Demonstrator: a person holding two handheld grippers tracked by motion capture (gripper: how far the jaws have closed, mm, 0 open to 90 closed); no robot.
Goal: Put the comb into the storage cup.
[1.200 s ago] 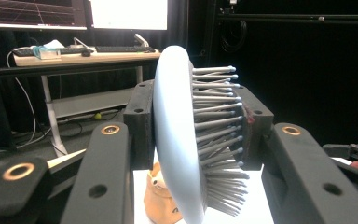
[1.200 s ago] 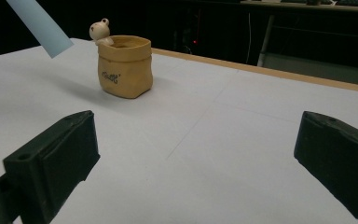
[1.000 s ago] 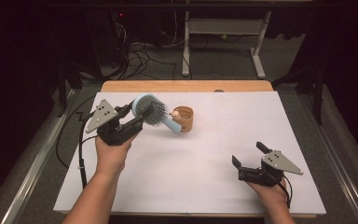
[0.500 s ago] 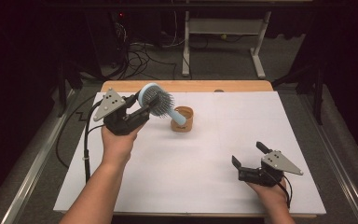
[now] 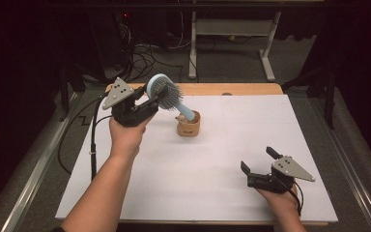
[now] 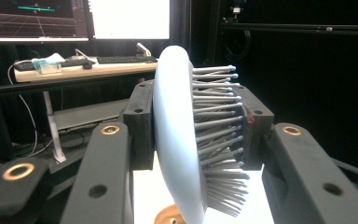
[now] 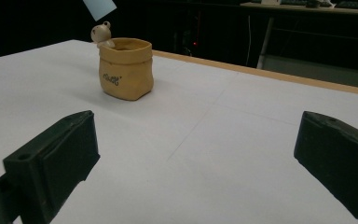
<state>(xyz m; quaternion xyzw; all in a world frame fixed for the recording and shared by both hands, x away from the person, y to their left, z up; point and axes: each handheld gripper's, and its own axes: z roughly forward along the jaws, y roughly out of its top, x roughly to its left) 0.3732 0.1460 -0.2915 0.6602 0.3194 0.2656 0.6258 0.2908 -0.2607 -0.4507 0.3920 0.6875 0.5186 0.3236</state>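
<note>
My left gripper (image 5: pixel 150 98) is shut on the head of a pale blue hairbrush (image 5: pixel 163 91), held above the far left of the white table (image 5: pixel 198 188). In the left gripper view the jaws clamp the brush (image 6: pixel 177 135) from back and bristle side. Its handle (image 5: pixel 186 112) slants down to the right, and its tip (image 7: pixel 99 7) hangs just above a small tan sack-shaped cup (image 5: pixel 188 126) with a little bear figure (image 7: pixel 101 32) on its rim. My right gripper (image 5: pixel 257 159) rests open near the front right, pointing at the cup (image 7: pixel 125 70), nothing between its jaws.
A wooden table edge (image 5: pixel 232 89) runs along the far side. Beyond it stand a metal desk frame (image 5: pixel 232 34) and floor cables (image 5: pixel 145 53). A black cable (image 5: pixel 94 140) trails from the left gripper off the table's left side.
The left hand has lifted the brush up and toward the far side, a little to the right, so its handle now slants over the cup. The right gripper has stayed put.
</note>
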